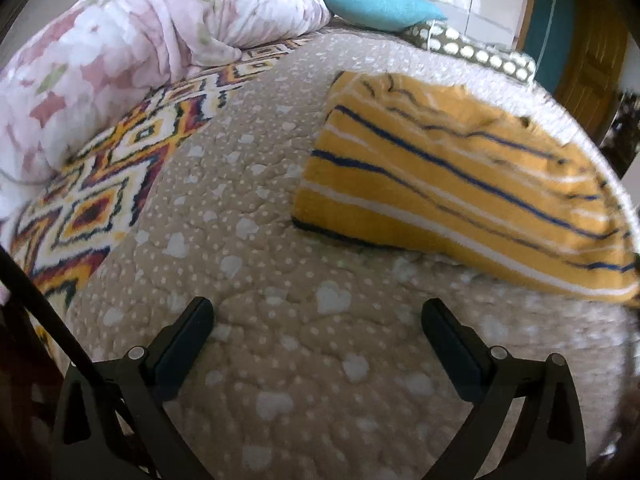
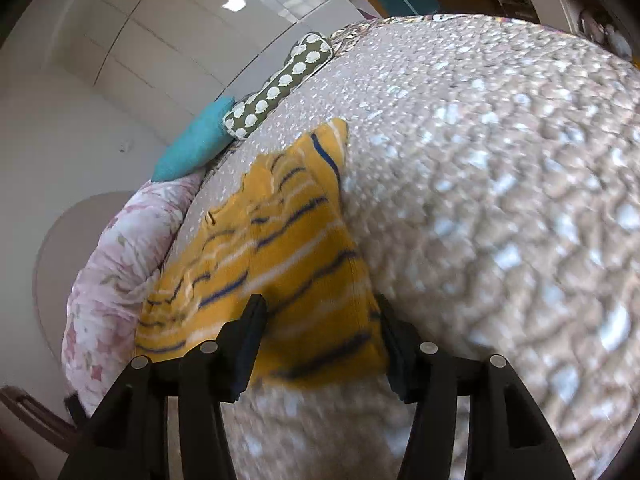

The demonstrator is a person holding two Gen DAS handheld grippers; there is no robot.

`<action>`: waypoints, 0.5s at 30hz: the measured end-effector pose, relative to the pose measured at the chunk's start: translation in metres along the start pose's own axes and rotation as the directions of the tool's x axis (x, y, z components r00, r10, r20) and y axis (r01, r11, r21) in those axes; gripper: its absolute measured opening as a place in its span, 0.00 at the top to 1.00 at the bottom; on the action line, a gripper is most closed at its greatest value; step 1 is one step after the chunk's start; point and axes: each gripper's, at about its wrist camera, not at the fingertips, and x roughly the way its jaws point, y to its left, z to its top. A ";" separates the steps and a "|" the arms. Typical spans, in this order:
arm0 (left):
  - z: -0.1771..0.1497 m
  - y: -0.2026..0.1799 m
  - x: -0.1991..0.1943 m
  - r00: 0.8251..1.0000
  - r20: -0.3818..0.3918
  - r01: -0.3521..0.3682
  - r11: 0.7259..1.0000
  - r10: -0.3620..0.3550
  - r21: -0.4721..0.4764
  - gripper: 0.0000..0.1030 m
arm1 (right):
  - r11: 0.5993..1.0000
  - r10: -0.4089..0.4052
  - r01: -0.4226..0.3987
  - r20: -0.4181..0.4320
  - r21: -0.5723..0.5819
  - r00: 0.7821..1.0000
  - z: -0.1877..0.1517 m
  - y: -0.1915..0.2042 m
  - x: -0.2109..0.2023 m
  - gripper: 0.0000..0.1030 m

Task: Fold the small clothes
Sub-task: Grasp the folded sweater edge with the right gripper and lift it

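Note:
A small yellow garment with navy and white stripes (image 1: 452,184) lies folded on the beige dotted quilt (image 1: 248,216). My left gripper (image 1: 318,312) is open and empty over the quilt, short of the garment's near left corner. In the right wrist view the same garment (image 2: 280,248) lies on the quilt (image 2: 500,184). My right gripper (image 2: 320,316) is open, its two fingers standing on either side of the garment's near end, not closed on it.
A pink floral duvet (image 1: 132,52) is bunched at the left. A patterned blanket (image 1: 104,184) lies beside it. A teal pillow (image 1: 376,2) and a green dotted cushion (image 1: 472,50) sit at the bed's far edge. A white wardrobe (image 2: 132,40) stands behind.

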 end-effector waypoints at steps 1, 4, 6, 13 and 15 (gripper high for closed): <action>0.000 0.002 -0.007 0.999 0.004 0.032 0.999 -0.032 -0.019 0.00 | 1.000 0.004 -0.004 0.003 0.013 1.000 0.003 0.001 0.004 0.43; 0.001 0.011 -0.025 0.993 0.014 0.121 0.990 -0.120 -0.067 0.00 | 0.998 0.015 -0.014 -0.030 0.062 0.999 0.018 0.008 0.021 0.63; 0.001 0.019 -0.037 0.990 0.041 0.140 0.987 -0.137 -0.081 0.00 | 0.996 0.030 -0.024 -0.071 0.080 0.997 0.028 0.017 0.029 0.85; 0.005 0.068 -0.069 0.979 0.137 0.172 0.973 -0.151 -0.152 0.00 | 0.961 -0.079 0.069 -0.027 -0.267 0.997 0.029 0.150 0.028 0.89; 0.005 0.088 -0.078 0.975 0.165 0.182 0.966 -0.152 -0.184 0.00 | 0.929 -0.066 0.046 -0.042 -0.366 0.997 0.015 0.197 0.042 0.89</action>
